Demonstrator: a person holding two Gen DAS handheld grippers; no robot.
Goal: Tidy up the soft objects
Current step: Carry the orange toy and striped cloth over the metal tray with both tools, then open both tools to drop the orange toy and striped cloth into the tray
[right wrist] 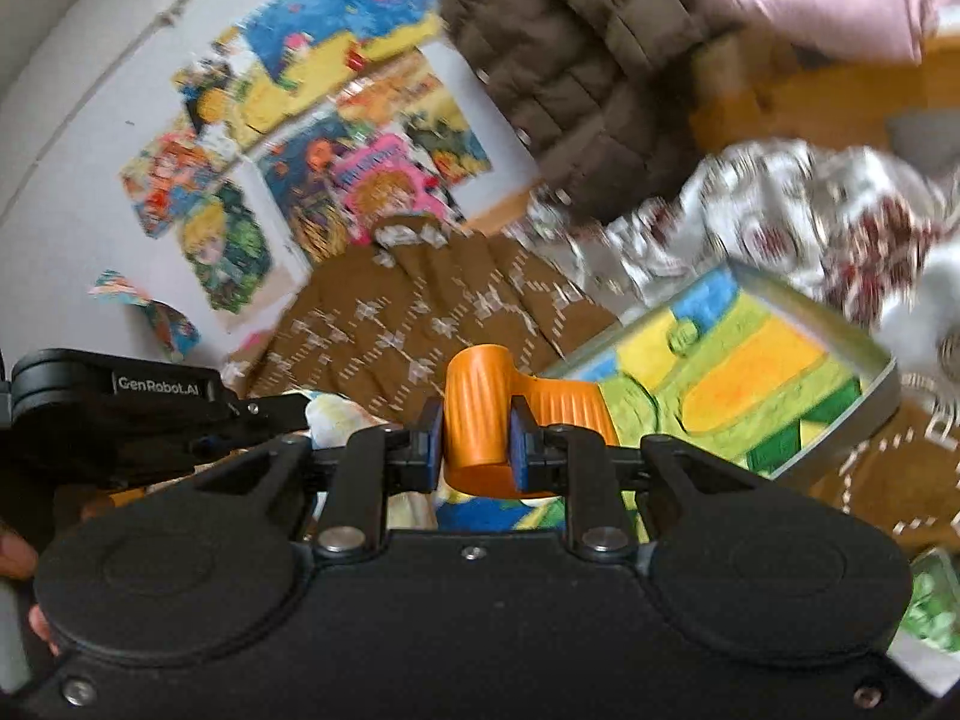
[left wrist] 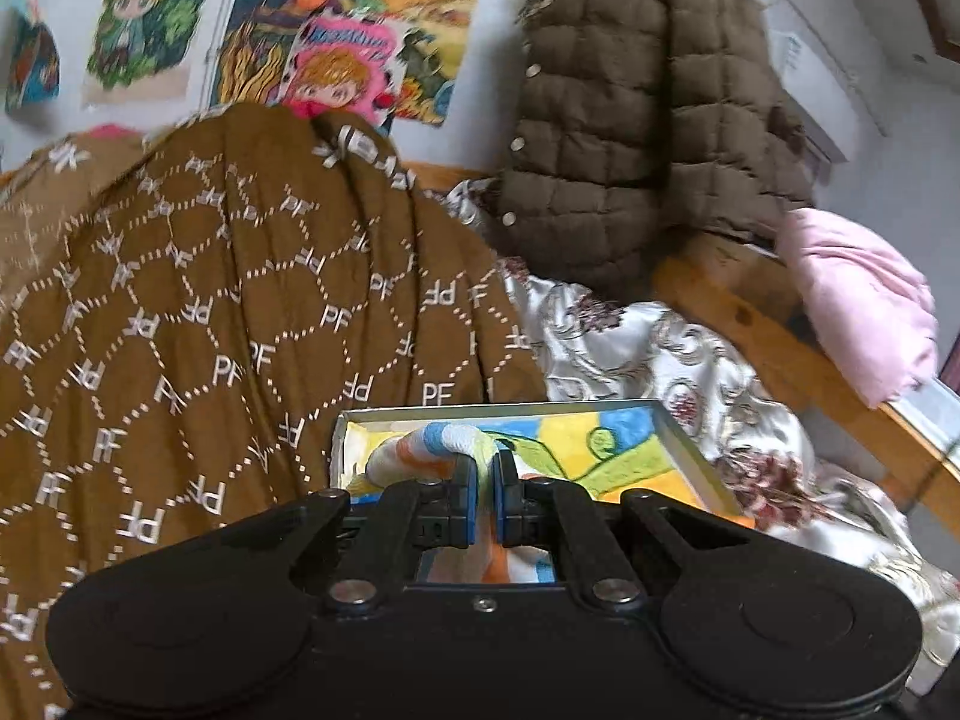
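In the left wrist view my left gripper (left wrist: 486, 480) is shut on a striped soft sock (left wrist: 420, 450) in white, blue and orange, which curls out to the left over a shallow box (left wrist: 690, 450) with a colourful drawing inside. More of the sock hangs below the jaws. In the right wrist view my right gripper (right wrist: 477, 444) is shut on an orange ribbed soft toy (right wrist: 480, 402), held over the near end of the same box (right wrist: 864, 420). The left gripper (right wrist: 264, 408) shows at the left of this view with pale cloth (right wrist: 336, 414) at its tip.
A brown blanket (left wrist: 210, 300) with a white PF pattern lies under and left of the box. Silver floral fabric (left wrist: 660, 348) lies to the right. A brown quilted jacket (left wrist: 630, 120) and a pink cloth (left wrist: 858, 300) hang on a wooden rail (left wrist: 780, 348). Posters (left wrist: 336, 48) cover the wall.
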